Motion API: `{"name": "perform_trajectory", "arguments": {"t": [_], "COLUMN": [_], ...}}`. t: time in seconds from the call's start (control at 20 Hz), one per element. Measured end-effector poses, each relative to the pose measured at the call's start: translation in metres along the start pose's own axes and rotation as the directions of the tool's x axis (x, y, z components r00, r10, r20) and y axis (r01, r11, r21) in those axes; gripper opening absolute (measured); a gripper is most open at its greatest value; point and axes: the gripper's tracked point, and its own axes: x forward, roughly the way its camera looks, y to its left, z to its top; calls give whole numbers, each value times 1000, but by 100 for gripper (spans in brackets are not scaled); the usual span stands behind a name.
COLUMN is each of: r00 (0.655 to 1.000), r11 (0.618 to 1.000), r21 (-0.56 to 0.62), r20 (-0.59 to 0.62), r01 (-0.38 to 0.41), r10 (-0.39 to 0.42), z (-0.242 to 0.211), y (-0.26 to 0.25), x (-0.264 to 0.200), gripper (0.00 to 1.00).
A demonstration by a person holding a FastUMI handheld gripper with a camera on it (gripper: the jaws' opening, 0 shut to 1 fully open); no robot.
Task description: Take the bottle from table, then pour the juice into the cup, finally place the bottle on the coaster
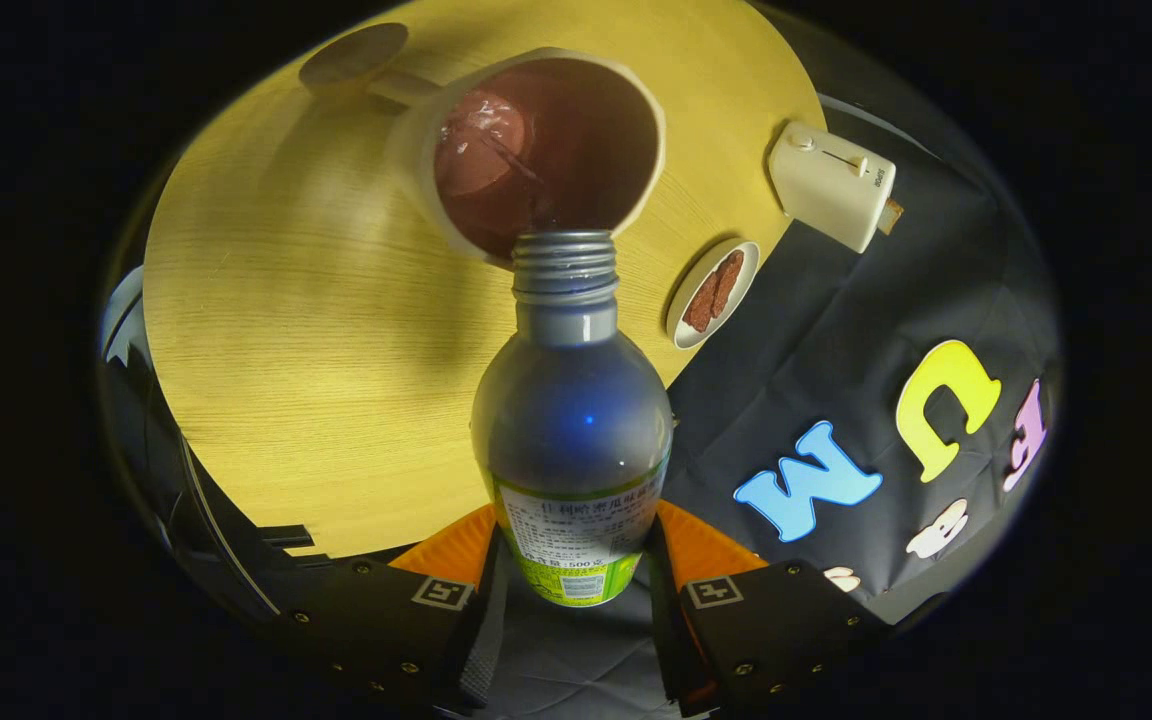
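Observation:
My gripper is shut on a clear plastic bottle with a green-and-white label, both fingers pressing its lower body. The bottle is uncapped and tipped forward, its threaded neck at the rim of a cream cup just beyond it. Dark reddish juice fills the bottom of the cup, and a thin stream runs from the neck into it. A round wooden coaster lies on the table beyond the cup, apart from it.
The round light-wood table carries a small white plate with brown slices, off to the right of the bottle. A cream toaster stands beyond the plate near the table's edge.

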Motion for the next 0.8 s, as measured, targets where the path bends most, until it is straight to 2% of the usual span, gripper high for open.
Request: {"name": "perform_trajectory", "arguments": {"t": [0.8], "r00": [999], "r11": [998], "r21": [-57], "r20": [-34], "r01": [13], "r10": [-15], "z": [-4], "y": [-3], "x": [-10], "gripper": [63]}}
